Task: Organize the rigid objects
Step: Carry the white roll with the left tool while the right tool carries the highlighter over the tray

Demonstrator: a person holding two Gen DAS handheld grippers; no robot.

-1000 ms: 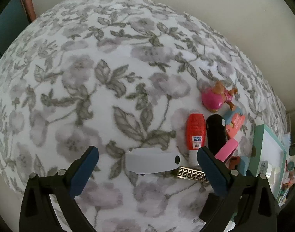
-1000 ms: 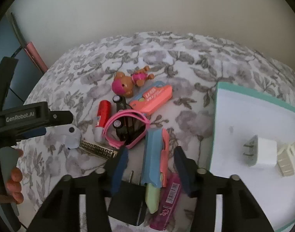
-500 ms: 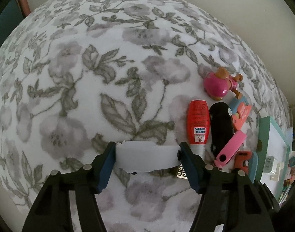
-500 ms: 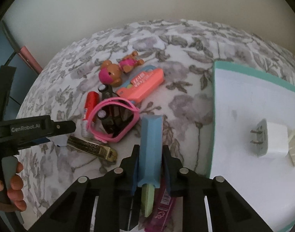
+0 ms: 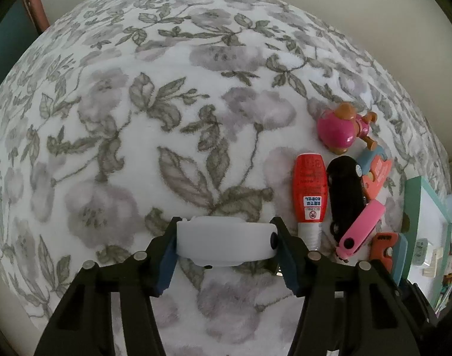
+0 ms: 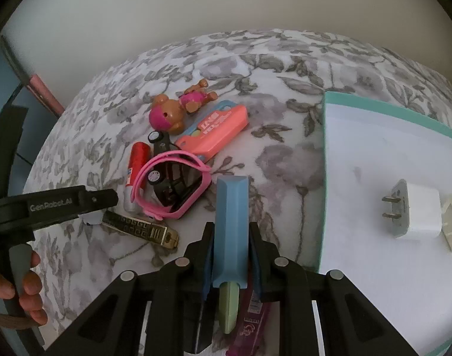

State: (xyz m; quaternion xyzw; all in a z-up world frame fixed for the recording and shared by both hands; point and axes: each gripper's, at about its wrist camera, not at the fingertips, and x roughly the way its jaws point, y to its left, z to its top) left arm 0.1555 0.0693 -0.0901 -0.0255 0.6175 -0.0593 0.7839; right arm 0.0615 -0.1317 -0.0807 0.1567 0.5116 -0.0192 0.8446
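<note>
Blue case [image 6: 230, 222] now clamped, teal tray [image 6: 325, 178] holds white charger [image 6: 415, 215]

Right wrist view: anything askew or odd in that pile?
Yes: the pink sunglasses lie on top of the black toy car, which is flipped wheels-up. Nothing looks spilled or broken.

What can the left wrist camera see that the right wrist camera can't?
Only the left wrist view shows the left gripper closing on the white case, its pads already on both ends. Only the right wrist view shows the right gripper shut on the blue block, the white plug in the tray, and the gold clip. Both show the bear toy, red tube and flowery cloth.
</note>
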